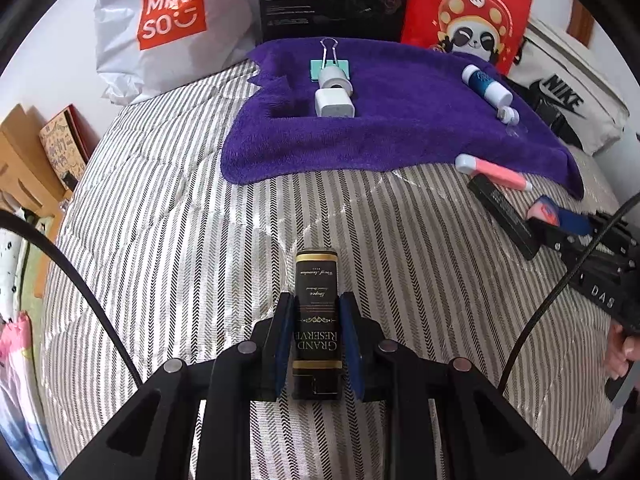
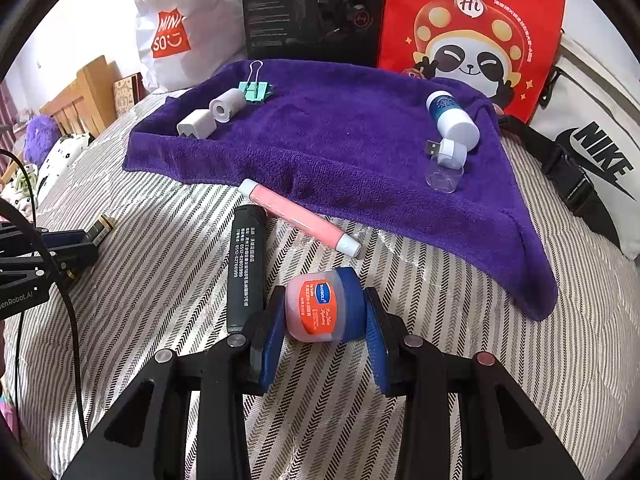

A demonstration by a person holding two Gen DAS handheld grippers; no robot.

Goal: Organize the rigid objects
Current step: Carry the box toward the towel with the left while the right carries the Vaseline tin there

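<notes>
My left gripper (image 1: 316, 312) is shut on a slim black box with gold "Grand Reserve" lettering (image 1: 317, 296), held over the striped bed cover. My right gripper (image 2: 326, 304) is shut on a small pink jar with a blue lid (image 2: 326, 306); in the left wrist view that jar (image 1: 546, 210) shows at the far right. A purple towel (image 2: 340, 136) lies at the back and carries a white charger (image 2: 196, 124), a white roll (image 2: 226, 105), a teal binder clip (image 2: 254, 90), a blue-and-white bottle (image 2: 452, 118) and a small USB plug (image 2: 448, 150).
A pink tube (image 2: 298, 216) and a long black box (image 2: 245, 264) lie on the striped cover (image 2: 360, 360) by the towel's front edge. Behind the towel stand a white Miniso bag (image 1: 168, 20), a black carton (image 2: 312, 4), a red panda bag (image 2: 472, 20) and a Nike bag (image 2: 600, 152).
</notes>
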